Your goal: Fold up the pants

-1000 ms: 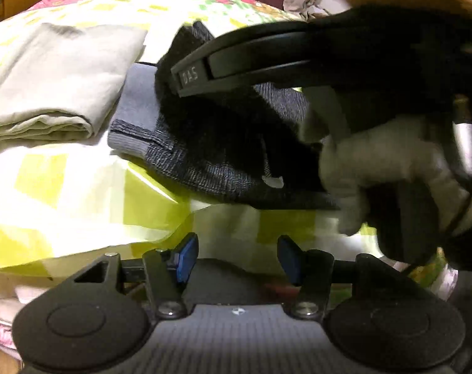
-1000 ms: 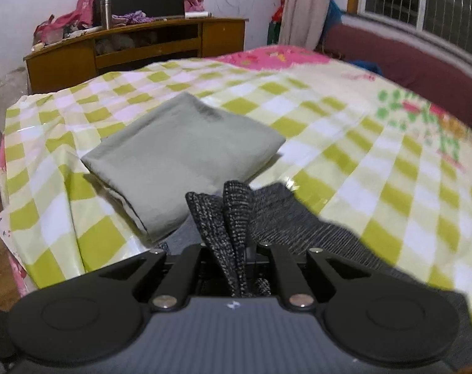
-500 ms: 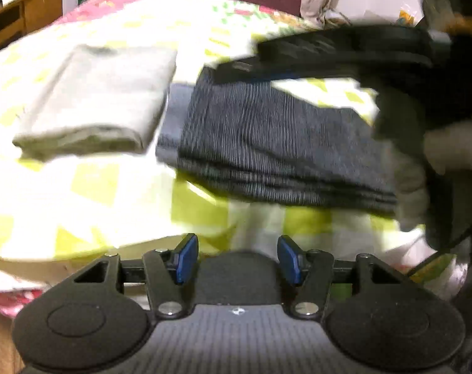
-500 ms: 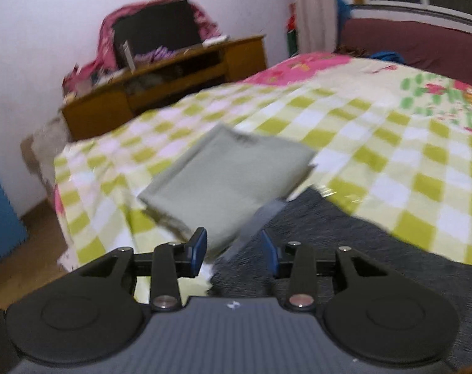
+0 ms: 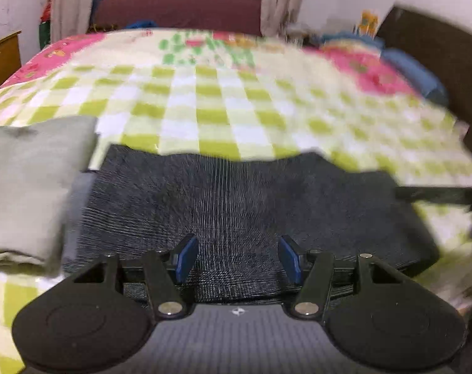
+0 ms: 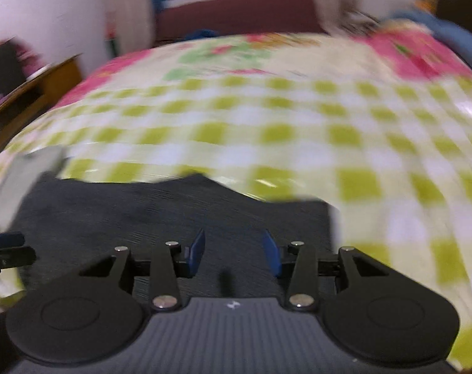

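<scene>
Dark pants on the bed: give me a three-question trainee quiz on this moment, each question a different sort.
1. True or false: the right gripper is clamped on the dark pants.
2. Multiple choice: what lies against the pants' left end in the left wrist view? A) a folded grey-green garment B) a pillow C) a metal flask
3. Short answer: what is the pattern of the bed cover under the pants?

Key
1. False. Its jaws have just been opening and stand apart over the cloth, with nothing between the pads. The left gripper is open too.
2. A, the folded grey-green garment.
3. Green and white checks, with pink flowers further back.
</scene>
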A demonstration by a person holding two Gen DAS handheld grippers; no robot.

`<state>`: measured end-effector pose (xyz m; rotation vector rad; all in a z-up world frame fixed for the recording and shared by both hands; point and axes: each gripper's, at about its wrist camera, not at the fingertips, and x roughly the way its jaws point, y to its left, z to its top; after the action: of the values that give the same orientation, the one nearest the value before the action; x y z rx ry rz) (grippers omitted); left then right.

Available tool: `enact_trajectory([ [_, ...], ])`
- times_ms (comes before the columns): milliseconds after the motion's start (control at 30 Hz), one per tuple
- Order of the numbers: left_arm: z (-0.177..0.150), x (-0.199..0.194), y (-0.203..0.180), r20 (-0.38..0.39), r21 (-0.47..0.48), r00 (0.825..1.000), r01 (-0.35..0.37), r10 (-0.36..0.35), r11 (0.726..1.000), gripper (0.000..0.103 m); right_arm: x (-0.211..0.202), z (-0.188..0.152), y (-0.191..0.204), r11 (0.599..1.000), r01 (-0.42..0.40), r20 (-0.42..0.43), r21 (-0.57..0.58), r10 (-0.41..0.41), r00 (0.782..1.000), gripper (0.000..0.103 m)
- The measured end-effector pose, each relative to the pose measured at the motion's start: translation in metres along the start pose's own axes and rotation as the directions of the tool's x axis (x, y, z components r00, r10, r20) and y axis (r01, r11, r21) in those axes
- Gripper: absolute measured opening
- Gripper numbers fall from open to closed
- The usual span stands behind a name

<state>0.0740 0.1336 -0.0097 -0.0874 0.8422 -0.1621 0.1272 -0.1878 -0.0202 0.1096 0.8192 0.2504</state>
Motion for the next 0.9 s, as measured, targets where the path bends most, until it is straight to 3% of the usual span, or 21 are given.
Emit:
enact_trajectory([
  [67, -0.002, 0.027, 0.001, -0.079, 0.021, 0.996, -0.047, 0.048, 0.999, 0.071, 0.004, -0.006, -0.025, 0.997, 0.009, -0.015, 0.073, -0.008, 1.0, 0.043],
  [100, -0.005, 0.029, 0.0, -0.083, 0.036, 0.995, -0.058, 0.061, 0.998, 0.071, 0.006, -0.009, -0.037, 0.993, -0.001, -0.03, 0.115, 0.004, 1.0, 0.045],
  [267, -0.002, 0.025, -0.012, -0.106, 0.09, 0.988, -0.106, 0.116, 0.99, 0.076, 0.015, -0.024, -0.076, 0.951, -0.142, -0.067, 0.274, 0.166, 0.984, 0.048],
  [400, 0.004, 0.019, -0.024, -0.111, 0.094, 0.987, -0.109, 0.119, 0.99, 0.075, 0.018, -0.029, -0.109, 0.886, -0.245, -0.055, 0.394, 0.289, 0.956, 0.047],
  [433, 0.005, 0.019, -0.029, -0.107, 0.103, 0.988, -0.103, 0.114, 0.989, 0.076, 0.019, -0.031, -0.115, 0.865, -0.274, -0.048, 0.421, 0.323, 0.945, 0.047],
  [533, 0.007, 0.026, -0.043, -0.123, 0.131, 0.988, -0.08, 0.096, 0.988, 0.076, 0.035, -0.035, -0.131, 0.757, -0.388, -0.037, 0.526, 0.476, 0.879, 0.05],
  [633, 0.006, 0.034, -0.054, -0.137, 0.15, 0.984, -0.09, 0.111, 0.985, 0.076, 0.055, -0.034, -0.133, 0.698, -0.459, -0.037, 0.549, 0.569, 0.822, 0.051],
  [700, 0.008, 0.035, -0.057, -0.14, 0.153, 0.983, -0.093, 0.115, 0.984, 0.076, 0.067, -0.035, -0.139, 0.67, -0.459, -0.045, 0.583, 0.59, 0.806, 0.043],
  [800, 0.01, 0.035, -0.058, -0.145, 0.16, 0.983, -0.093, 0.116, 0.983, 0.076, 0.073, -0.034, -0.151, 0.607, -0.484, -0.032, 0.63, 0.644, 0.765, 0.04],
  [867, 0.009, 0.035, -0.059, -0.143, 0.169, 0.983, -0.093, 0.118, 0.981, 0.076, 0.07, -0.029, -0.146, 0.601, -0.472, -0.034, 0.645, 0.639, 0.768, 0.033],
  [900, 0.009, 0.035, -0.059, -0.141, 0.169, 0.983, -0.092, 0.116, 0.981, 0.076, 0.063, -0.025, -0.138, 0.598, -0.512, -0.018, 0.617, 0.66, 0.751, 0.029],
])
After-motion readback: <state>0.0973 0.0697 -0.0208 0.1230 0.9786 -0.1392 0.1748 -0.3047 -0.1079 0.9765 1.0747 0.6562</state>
